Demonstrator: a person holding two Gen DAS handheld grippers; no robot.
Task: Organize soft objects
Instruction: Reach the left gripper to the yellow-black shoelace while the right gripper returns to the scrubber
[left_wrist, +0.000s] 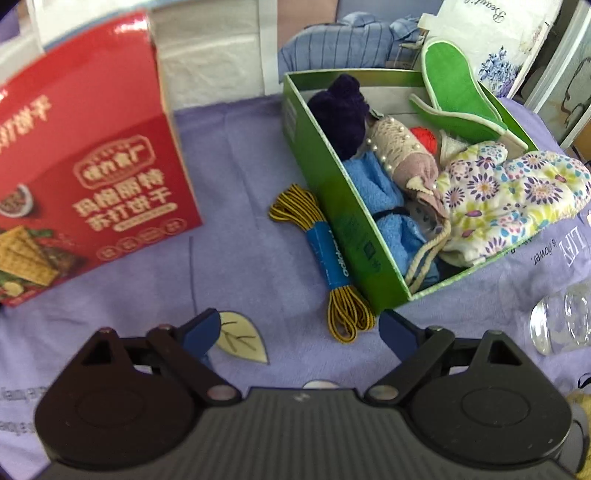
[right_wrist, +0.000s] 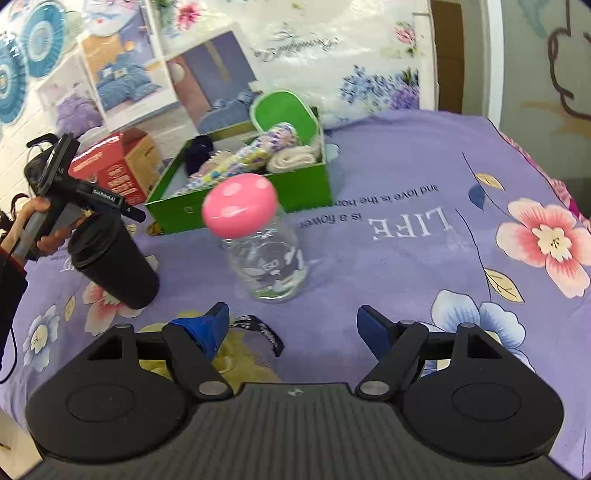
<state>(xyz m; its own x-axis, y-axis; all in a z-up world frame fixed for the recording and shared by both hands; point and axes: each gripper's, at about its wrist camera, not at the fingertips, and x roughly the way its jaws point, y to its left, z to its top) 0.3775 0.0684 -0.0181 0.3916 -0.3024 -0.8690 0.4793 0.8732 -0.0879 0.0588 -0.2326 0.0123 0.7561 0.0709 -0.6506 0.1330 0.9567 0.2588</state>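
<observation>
Your left gripper (left_wrist: 298, 328) and right gripper (right_wrist: 291, 325) both hold their fingers apart, empty. The glossy green cardboard box (left_wrist: 332, 206) holds a quilted floral oven mitt (left_wrist: 509, 195), blue terry towel (left_wrist: 376, 184) and dark knit bundle (left_wrist: 340, 110). Braided yellow-black laces (left_wrist: 325, 254) lie at its nine o'clock on the purple sheet (left_wrist: 236, 258).

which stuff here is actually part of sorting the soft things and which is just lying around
Part of the job:
- green box, already holding the floral oven mitt, blue towel and green slipper
- bundle of yellow laces on the cloth beside the box

Just lying about:
- red biscuit box
- glass jar with pink lid
- black cup
</observation>
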